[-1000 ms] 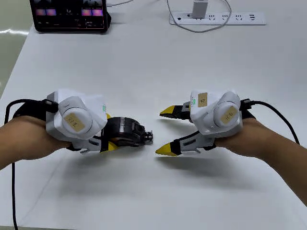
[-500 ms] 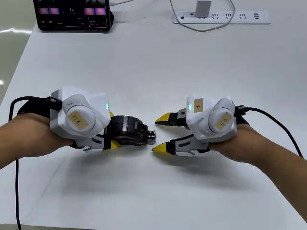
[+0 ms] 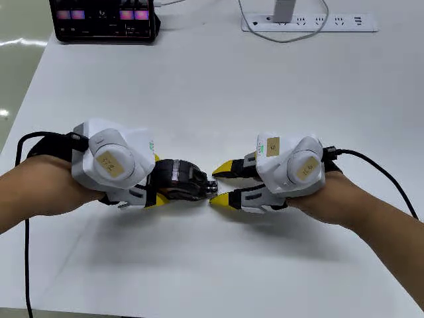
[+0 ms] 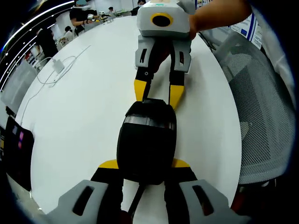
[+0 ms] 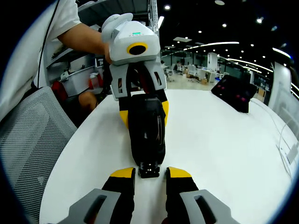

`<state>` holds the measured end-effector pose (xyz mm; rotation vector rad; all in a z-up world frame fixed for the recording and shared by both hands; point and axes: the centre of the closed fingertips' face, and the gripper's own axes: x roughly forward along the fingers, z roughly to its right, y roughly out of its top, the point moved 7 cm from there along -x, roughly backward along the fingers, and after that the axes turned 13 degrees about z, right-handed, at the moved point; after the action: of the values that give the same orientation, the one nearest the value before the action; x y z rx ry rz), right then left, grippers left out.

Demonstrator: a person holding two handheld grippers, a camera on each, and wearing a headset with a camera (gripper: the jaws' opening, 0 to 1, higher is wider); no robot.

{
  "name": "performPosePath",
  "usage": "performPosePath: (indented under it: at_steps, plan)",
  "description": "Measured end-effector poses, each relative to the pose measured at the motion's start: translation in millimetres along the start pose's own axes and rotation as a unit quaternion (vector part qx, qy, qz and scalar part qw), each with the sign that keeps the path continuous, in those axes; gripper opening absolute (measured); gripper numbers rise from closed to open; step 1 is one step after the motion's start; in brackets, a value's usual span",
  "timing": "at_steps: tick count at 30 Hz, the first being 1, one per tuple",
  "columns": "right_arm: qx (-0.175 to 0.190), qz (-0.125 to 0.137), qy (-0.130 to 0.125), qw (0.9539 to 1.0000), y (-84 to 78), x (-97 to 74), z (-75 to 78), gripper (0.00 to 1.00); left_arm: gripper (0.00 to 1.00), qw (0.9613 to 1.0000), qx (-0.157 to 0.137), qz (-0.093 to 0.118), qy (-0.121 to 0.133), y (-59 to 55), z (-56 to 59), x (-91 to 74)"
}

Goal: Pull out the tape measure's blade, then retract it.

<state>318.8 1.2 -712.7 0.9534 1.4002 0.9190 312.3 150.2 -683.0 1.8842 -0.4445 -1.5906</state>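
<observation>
White tabletop [image 3: 218, 79] is carrying everything. Left tool [image 3: 158, 180] is clamping the black tape measure [image 3: 180, 179], which is lying just ahead of its jaws. Right tool [image 3: 219, 183], jaws slightly apart, is straddling the blade hook [image 5: 149, 171] at its tips.

Risks:
- Closing off-centre, the tips may slip off that small tab.
- A hard pull may drag the case loose.

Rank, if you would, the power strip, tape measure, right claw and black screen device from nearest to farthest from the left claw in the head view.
1. Tape measure: clamped in the left claw.
2. Right claw: facing it, just to its right.
3. Black screen device: far end, on the left.
4. Power strip: far end, on the right.
</observation>
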Motion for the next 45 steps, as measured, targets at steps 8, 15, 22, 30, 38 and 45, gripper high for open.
performPosePath:
  at_steps: [8,15,22,30,38,45]
  plan:
    - [-0.011,0.002,0.009,0.9999,0.0,3.2,0.1,0.16,0.29,1.0,0.0,0.0,-0.001,0.0,-0.6,0.1]
    - [-0.015,0.003,0.013,0.9998,0.4,3.3,0.0,0.13,0.29,1.0,-0.001,0.001,-0.002,0.1,-0.9,0.3]
    - [-0.021,0.001,0.016,0.9997,0.9,3.6,0.2,0.12,0.28,1.0,-0.002,0.002,-0.004,0.2,-1.1,0.5]
    - [-0.024,-0.001,0.022,0.9995,1.0,2.9,0.3,0.11,0.28,1.0,-0.004,0.0,-0.006,-1.0,-0.9,0.2]
    - [-0.024,-0.001,0.023,0.9994,0.2,1.7,0.5,0.11,0.28,1.0,-0.005,0.001,-0.005,-2.3,-1.1,0.7]
    - [-0.027,-0.007,0.023,0.9993,-1.5,-3.2,1.0,0.11,0.28,1.0,-0.006,0.001,-0.007,-1.9,-0.9,0.6]
